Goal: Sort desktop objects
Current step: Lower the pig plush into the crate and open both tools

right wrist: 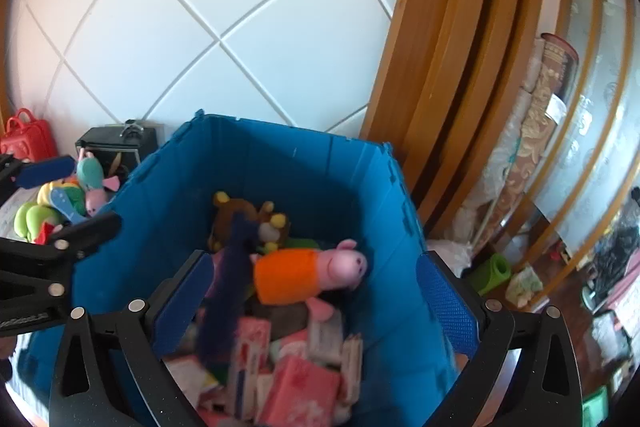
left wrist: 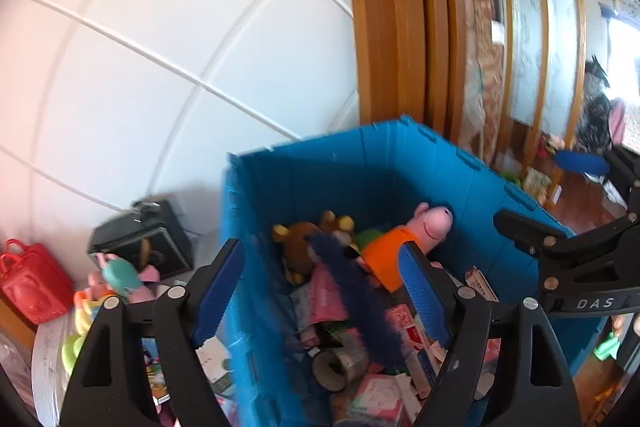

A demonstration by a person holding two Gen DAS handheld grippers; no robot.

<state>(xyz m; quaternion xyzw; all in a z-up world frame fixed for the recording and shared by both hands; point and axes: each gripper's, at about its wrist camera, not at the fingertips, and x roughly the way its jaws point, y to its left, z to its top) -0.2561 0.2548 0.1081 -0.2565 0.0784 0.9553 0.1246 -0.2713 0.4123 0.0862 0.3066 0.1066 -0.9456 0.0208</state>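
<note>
Both jaws wide, empty; fuzzy navy strip (right wrist: 224,291) mid-air, lengthwise steep over blue crate (right wrist: 280,167).

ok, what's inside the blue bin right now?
Inside the blue bin: a pink pig plush in orange, a brown plush, a dark blue fuzzy strip, a tape roll, and pink and white packets. The pile covers the bin floor and anything lower.

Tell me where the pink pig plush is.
In both wrist views the pink pig plush lies inside the blue crate, right of the brown plush.
</note>
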